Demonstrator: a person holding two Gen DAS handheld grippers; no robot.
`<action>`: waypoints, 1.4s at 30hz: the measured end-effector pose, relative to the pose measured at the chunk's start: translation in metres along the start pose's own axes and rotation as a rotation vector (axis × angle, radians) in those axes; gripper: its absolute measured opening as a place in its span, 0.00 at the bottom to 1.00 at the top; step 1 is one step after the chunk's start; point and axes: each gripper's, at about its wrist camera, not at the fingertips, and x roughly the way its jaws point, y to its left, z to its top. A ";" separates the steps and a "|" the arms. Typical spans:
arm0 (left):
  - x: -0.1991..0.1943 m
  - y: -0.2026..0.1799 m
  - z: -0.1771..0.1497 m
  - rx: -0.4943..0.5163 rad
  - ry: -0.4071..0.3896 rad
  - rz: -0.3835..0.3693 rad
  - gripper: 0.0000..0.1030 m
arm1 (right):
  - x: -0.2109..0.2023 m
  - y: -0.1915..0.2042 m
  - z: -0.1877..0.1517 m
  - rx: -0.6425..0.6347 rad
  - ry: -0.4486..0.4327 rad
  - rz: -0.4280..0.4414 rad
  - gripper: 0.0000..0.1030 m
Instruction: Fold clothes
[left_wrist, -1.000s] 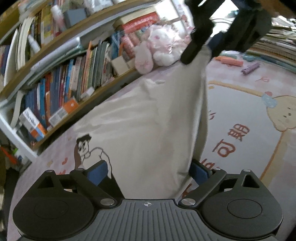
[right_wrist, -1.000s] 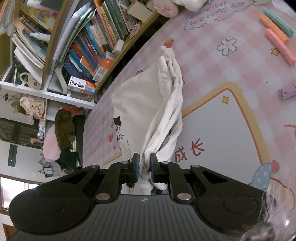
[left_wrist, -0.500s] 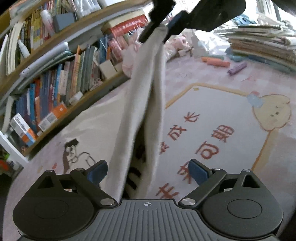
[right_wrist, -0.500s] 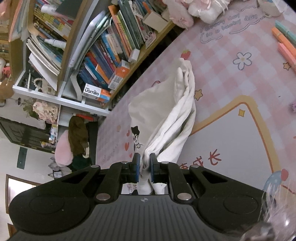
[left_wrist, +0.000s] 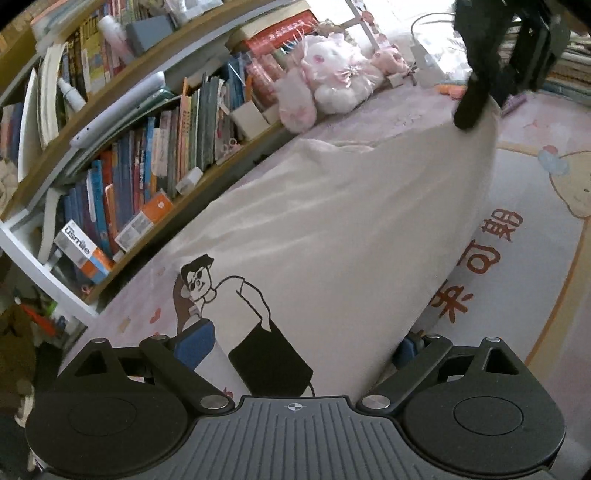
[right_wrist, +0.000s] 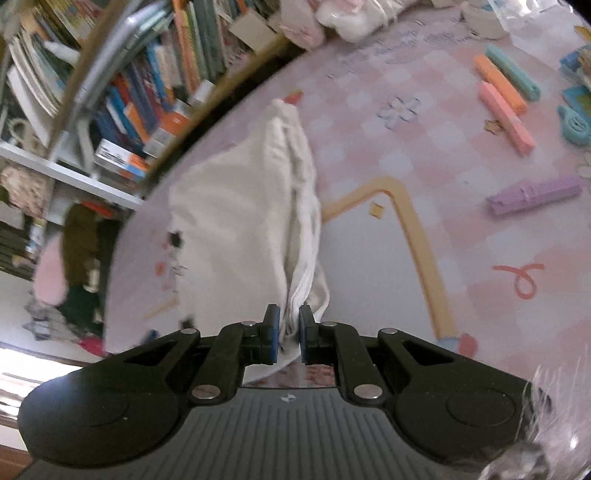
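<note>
A white T-shirt (left_wrist: 332, 240) with a black cartoon figure printed on it stretches over the pink play mat (left_wrist: 524, 295) in the left wrist view. My left gripper (left_wrist: 300, 345) is open, its blue pads wide apart, and the shirt's near end runs between them. My right gripper (left_wrist: 476, 110) shows at the top right, pinching the shirt's far edge. In the right wrist view my right gripper (right_wrist: 289, 328) is shut on a bunched fold of the T-shirt (right_wrist: 236, 221), which trails away across the mat (right_wrist: 443, 155).
A bookshelf (left_wrist: 129, 155) full of books borders the mat on the left. Pink plush toys (left_wrist: 332, 77) sit at the far end. Coloured pegs (right_wrist: 506, 118) and a purple one (right_wrist: 535, 194) lie on the mat to the right.
Half a second ago the shirt hung as a narrow raised fold. Now it spreads wide, and the right gripper has swung to the upper right and come down closer to the mat.
</note>
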 end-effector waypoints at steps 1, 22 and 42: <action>0.000 -0.001 0.000 0.006 0.001 0.002 0.93 | 0.002 -0.002 -0.001 -0.001 0.004 -0.016 0.13; 0.001 0.013 0.009 -0.054 0.021 -0.074 0.93 | 0.042 0.087 -0.086 -1.351 0.005 -0.231 0.72; -0.001 0.011 0.000 -0.063 0.089 -0.051 0.92 | 0.074 0.103 -0.106 -1.724 -0.135 -0.405 0.12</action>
